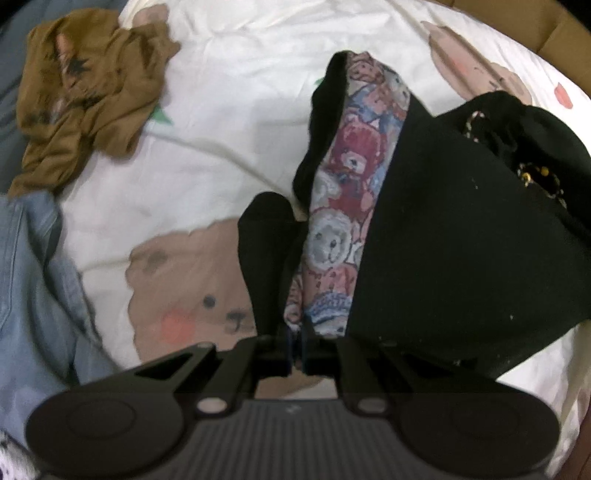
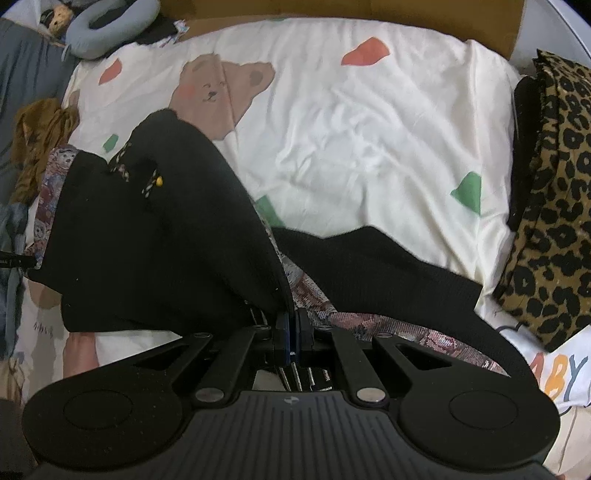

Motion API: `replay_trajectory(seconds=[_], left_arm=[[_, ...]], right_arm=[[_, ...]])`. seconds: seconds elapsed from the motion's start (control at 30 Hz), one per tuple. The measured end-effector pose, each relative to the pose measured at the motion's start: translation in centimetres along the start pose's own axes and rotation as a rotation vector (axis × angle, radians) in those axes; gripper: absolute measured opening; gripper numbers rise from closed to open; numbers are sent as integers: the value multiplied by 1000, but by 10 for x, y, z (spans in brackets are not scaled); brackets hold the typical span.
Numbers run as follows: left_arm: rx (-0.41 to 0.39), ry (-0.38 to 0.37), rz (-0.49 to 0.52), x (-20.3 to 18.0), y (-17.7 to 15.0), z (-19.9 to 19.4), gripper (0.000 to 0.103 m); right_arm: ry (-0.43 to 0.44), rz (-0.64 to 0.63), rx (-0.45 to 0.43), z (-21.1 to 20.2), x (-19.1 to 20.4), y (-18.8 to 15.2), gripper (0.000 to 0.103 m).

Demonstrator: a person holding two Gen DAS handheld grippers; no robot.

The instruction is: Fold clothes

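A black garment [image 1: 461, 229] with a bear-print panel [image 1: 351, 206] hangs lifted over the bed, doubled over itself. My left gripper [image 1: 295, 347] is shut on its edge where the printed fabric meets the black cloth. In the right wrist view the same black garment [image 2: 155, 251] drapes to the left and its black hem [image 2: 388, 273] trails right across the sheet. My right gripper [image 2: 291, 332] is shut on the black edge, with the print lining [image 2: 369, 321] showing just past the fingers.
The bed carries a cream sheet [image 2: 351, 140] with bear and shape prints. A crumpled brown garment [image 1: 85, 92] and blue denim [image 1: 33, 288] lie to the left. A folded leopard-print piece [image 2: 554, 192] sits at the right edge. A grey pillow ring [image 2: 110, 33] lies far left.
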State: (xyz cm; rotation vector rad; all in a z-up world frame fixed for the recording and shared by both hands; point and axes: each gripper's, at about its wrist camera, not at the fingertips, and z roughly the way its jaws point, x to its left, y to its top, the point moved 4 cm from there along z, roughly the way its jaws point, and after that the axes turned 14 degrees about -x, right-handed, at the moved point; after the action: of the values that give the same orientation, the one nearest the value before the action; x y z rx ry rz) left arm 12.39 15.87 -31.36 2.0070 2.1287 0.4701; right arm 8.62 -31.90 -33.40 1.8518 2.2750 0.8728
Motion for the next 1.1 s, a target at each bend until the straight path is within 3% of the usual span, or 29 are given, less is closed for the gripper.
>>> replay_trajectory(seconds=[0.4,0.77,0.9,1.03,1.1], left_arm=[[88,25,-72,24,-44,-18,4],[193,28,-139,42,-84,-24,4],[164,-2,-202,49,-74,-26,13],[104,9,-212,51,-50,-37,29],[71,5,-216,52,-34,-39,31]], right_arm=[[82,-116,114,-7,27,-26,0],[97,-160,225,-5,24,-47,0],[114,-130,226,-5,17,-42,4],[129,-105,166,-14,14,-22,6],[128,-96,136,-15,12,-10,6]])
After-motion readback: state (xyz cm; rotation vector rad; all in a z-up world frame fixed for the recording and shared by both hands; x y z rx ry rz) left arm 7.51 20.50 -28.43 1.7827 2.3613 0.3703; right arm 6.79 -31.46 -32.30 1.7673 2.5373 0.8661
